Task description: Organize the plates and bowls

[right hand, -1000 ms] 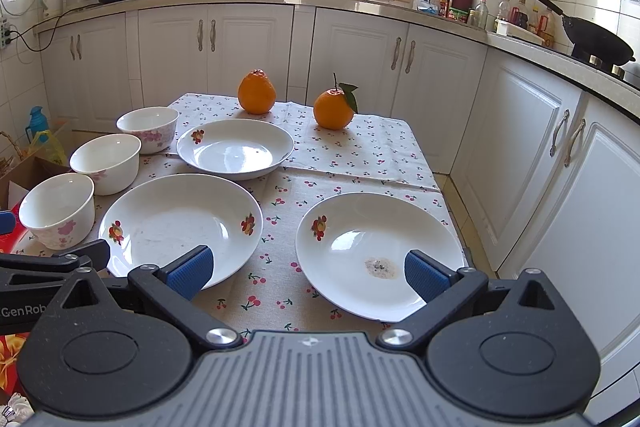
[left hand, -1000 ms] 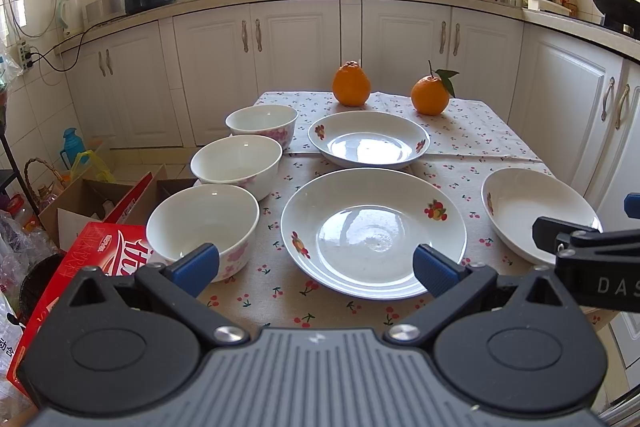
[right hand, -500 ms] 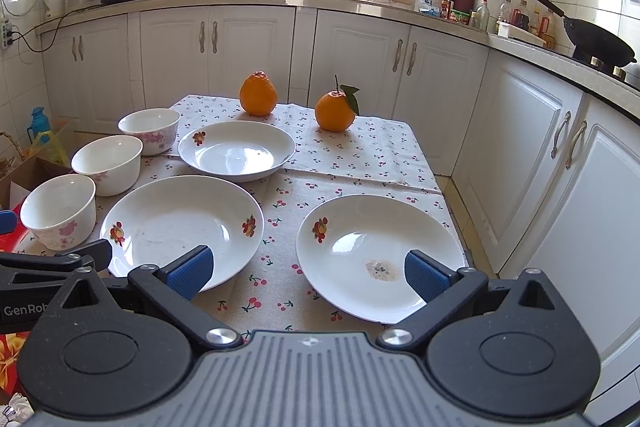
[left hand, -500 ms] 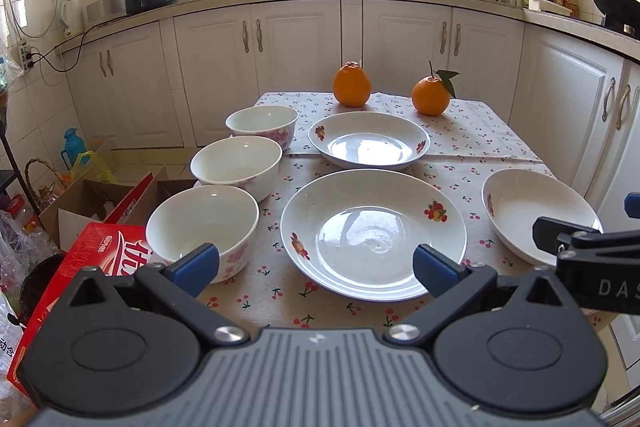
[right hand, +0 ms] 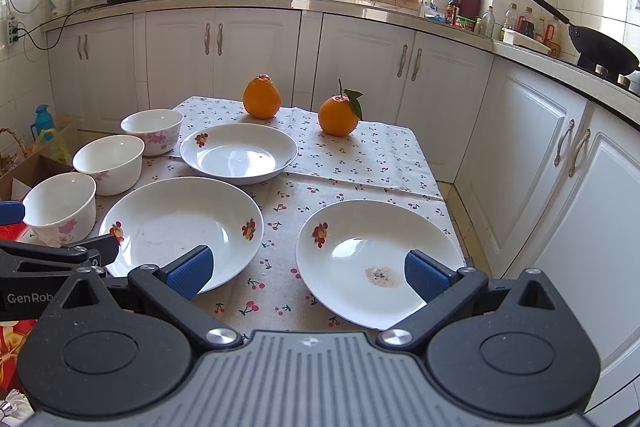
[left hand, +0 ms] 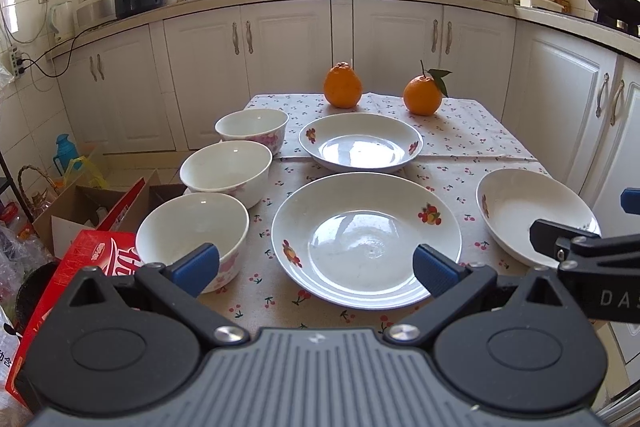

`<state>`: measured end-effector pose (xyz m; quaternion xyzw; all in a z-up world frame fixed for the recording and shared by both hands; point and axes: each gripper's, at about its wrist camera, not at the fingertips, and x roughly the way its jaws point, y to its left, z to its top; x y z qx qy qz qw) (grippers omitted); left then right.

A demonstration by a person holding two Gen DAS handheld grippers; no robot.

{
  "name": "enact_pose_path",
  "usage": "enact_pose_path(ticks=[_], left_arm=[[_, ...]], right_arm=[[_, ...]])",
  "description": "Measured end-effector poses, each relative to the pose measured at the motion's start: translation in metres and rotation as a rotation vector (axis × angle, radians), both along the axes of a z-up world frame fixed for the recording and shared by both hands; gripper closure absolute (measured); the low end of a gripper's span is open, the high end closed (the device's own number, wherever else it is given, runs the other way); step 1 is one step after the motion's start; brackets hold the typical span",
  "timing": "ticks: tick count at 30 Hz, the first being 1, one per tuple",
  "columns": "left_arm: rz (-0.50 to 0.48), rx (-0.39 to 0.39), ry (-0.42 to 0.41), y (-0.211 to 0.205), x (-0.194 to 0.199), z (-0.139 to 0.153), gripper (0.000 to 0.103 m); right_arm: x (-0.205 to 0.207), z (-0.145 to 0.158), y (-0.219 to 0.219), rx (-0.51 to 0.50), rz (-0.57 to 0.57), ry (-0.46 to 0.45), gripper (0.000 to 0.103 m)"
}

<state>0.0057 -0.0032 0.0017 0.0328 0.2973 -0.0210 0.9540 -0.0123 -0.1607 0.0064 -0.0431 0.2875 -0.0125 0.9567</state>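
Three white floral bowls stand in a row down the table's left side: near (left hand: 192, 227), middle (left hand: 226, 167), far (left hand: 252, 125). Three white plates lie on the cloth: a large middle one (left hand: 366, 239), a far one (left hand: 360, 143), and a right one (left hand: 536, 215) with a dirty spot (right hand: 380, 275). My left gripper (left hand: 316, 269) is open and empty, above the table's near edge, facing the middle plate. My right gripper (right hand: 308, 271) is open and empty, in front of the right plate (right hand: 380, 259).
Two oranges (left hand: 343, 85) (left hand: 422, 95) sit at the table's far end. A red carton (left hand: 80, 267) and cardboard boxes (left hand: 92, 203) lie on the floor left of the table. White cabinets (right hand: 540, 155) run behind and along the right.
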Motion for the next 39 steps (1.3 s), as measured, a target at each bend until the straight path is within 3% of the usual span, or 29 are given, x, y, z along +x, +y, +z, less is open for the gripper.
enact_pose_path(ticks=[9, 13, 19, 22, 27, 32, 39], left_arm=[[-0.02, -0.032, -0.092, 0.007, 0.023, 0.011, 0.001], [-0.052, -0.054, -0.077, 0.008, 0.039, 0.011, 0.001], [-0.191, -0.1, 0.031, 0.002, 0.062, 0.004, 0.001], [-0.215, -0.107, 0.046, -0.005, 0.07, 0.004, 0.001], [-0.266, -0.091, 0.054, -0.018, 0.085, 0.004, 0.001], [-0.328, -0.034, 0.042, -0.037, 0.097, 0.006, 0.001], [-0.448, -0.019, 0.083, -0.076, 0.116, 0.006, 0.001]], right_arm=[[0.006, 0.006, -0.014, -0.031, 0.087, -0.029, 0.0], [0.013, 0.006, -0.038, 0.001, 0.062, -0.033, 0.0], [0.025, -0.008, -0.075, 0.012, 0.005, -0.006, 0.0], [0.028, -0.017, -0.09, 0.017, 0.001, 0.015, 0.0], [0.03, -0.034, -0.109, 0.06, 0.063, 0.05, 0.0], [0.03, -0.057, -0.114, 0.03, 0.123, 0.106, 0.0], [0.036, -0.081, -0.123, 0.038, 0.172, 0.147, 0.0]])
